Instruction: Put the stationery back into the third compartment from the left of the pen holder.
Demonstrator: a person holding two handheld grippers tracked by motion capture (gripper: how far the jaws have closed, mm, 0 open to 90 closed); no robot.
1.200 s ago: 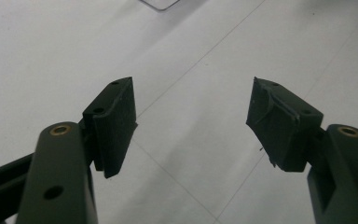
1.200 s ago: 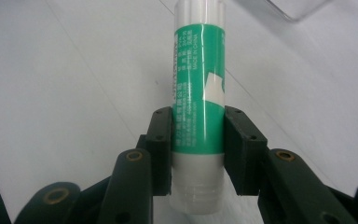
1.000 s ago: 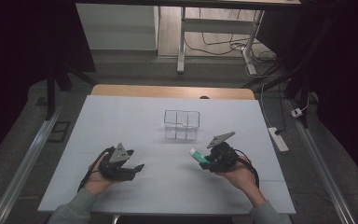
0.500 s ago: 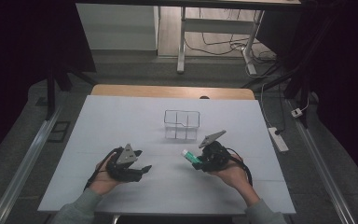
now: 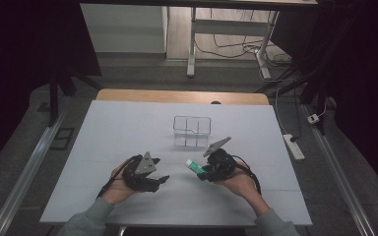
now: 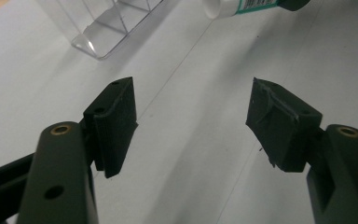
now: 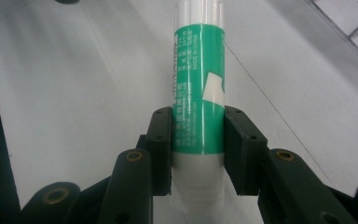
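From the high view, the left gripper (image 5: 163, 180) and the right gripper (image 5: 200, 172) sit over the white table (image 5: 103, 132), near a clear divided box (image 5: 192, 131), the right one gripping a green glue stick (image 5: 194, 166). The left gripper view shows its jaws wide apart, nothing between, box ahead. The right gripper view shows the pads (image 7: 162, 140) clamping the stick's label, with small print readable.

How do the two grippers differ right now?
The left gripper stands open with nothing between its jaws, while the right gripper is shut on a green-and-white glue stick. In the high view, the left lies farther from the clear plastic organizer box. Both are black and hand-held.
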